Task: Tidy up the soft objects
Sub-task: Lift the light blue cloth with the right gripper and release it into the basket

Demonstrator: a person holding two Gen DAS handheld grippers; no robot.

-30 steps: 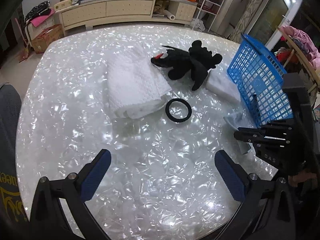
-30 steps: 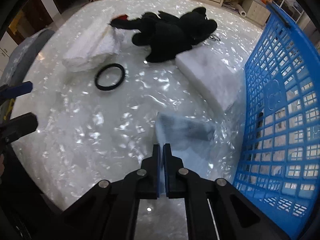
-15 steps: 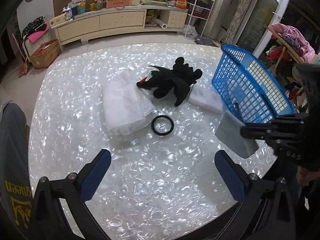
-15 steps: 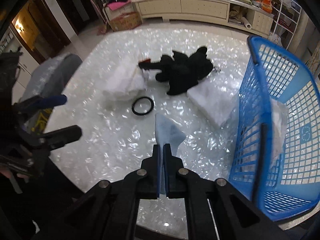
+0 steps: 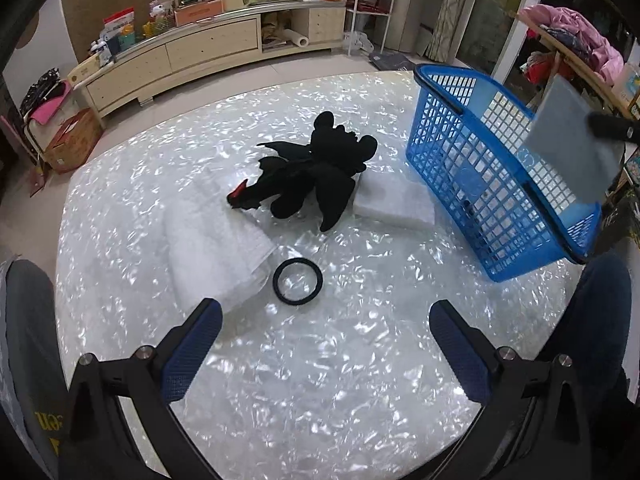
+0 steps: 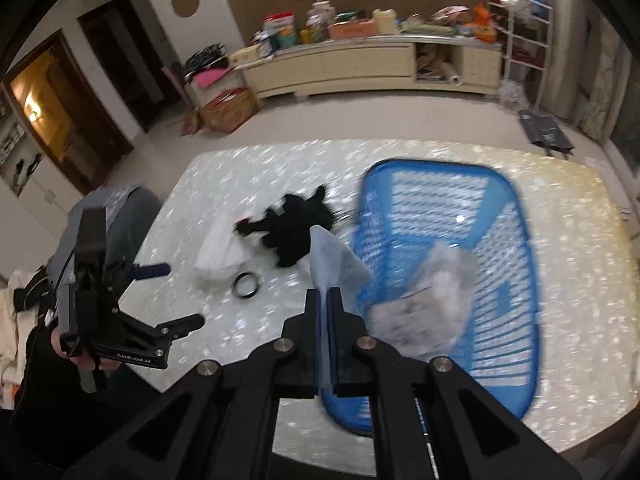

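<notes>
One grey cloth (image 6: 334, 264) hanging pinched in right gripper (image 6: 325, 300), blue basket (image 6: 516, 208) lying frame-right of jaws; left gripper (image 5: 324, 344) gaping wide, idling w/ nothing.

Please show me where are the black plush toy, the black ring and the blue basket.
black plush toy (image 5: 316, 178), left wrist view, on its body.
black ring (image 5: 297, 281), left wrist view, on its band.
blue basket (image 5: 472, 184), left wrist view, on its side wall.

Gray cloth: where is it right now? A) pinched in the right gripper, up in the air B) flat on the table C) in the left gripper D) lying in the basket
A: the right gripper is shut on the gray cloth, held in the air by the blue basket; the left gripper is open.
</notes>
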